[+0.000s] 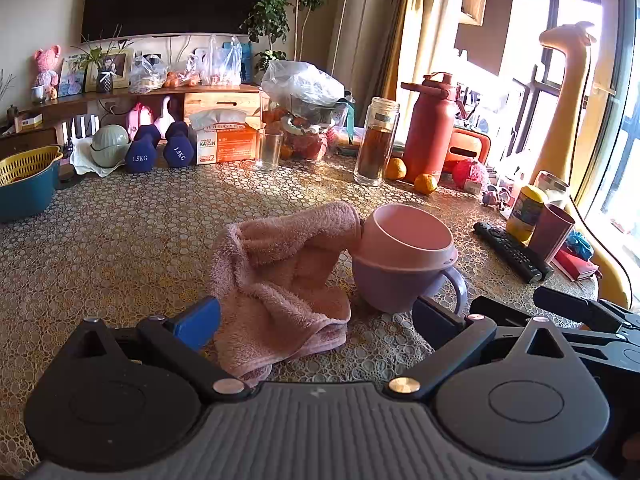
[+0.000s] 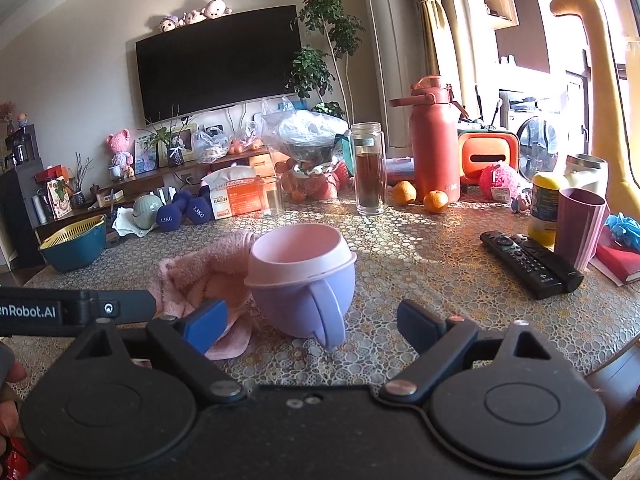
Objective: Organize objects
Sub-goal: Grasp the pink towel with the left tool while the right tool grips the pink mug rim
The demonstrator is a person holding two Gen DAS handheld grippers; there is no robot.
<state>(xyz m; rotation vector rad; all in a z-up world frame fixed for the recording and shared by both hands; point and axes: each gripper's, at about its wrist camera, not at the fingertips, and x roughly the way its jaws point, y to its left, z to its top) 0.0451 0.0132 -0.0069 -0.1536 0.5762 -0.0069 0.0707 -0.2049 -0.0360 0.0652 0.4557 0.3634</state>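
Observation:
A pink towel (image 1: 280, 280) lies crumpled on the patterned table, one corner draped against a purple cup with a pink liner (image 1: 404, 264). My left gripper (image 1: 316, 320) is open, its blue pads either side of the towel's near edge. In the right wrist view the cup (image 2: 304, 280) stands just ahead, its handle toward me, the towel (image 2: 204, 280) behind it to the left. My right gripper (image 2: 312, 324) is open and empty, its pads flanking the cup's handle without touching it.
A black remote (image 2: 532, 264), a maroon tumbler (image 2: 580, 224) and a yellow-lidded jar (image 2: 546, 208) sit at the right. A glass tea bottle (image 2: 369, 168), a red flask (image 2: 434, 144), oranges (image 2: 435, 201), dumbbells (image 2: 184, 212), a tissue box (image 2: 236, 196) and a teal basket (image 2: 74, 244) line the back.

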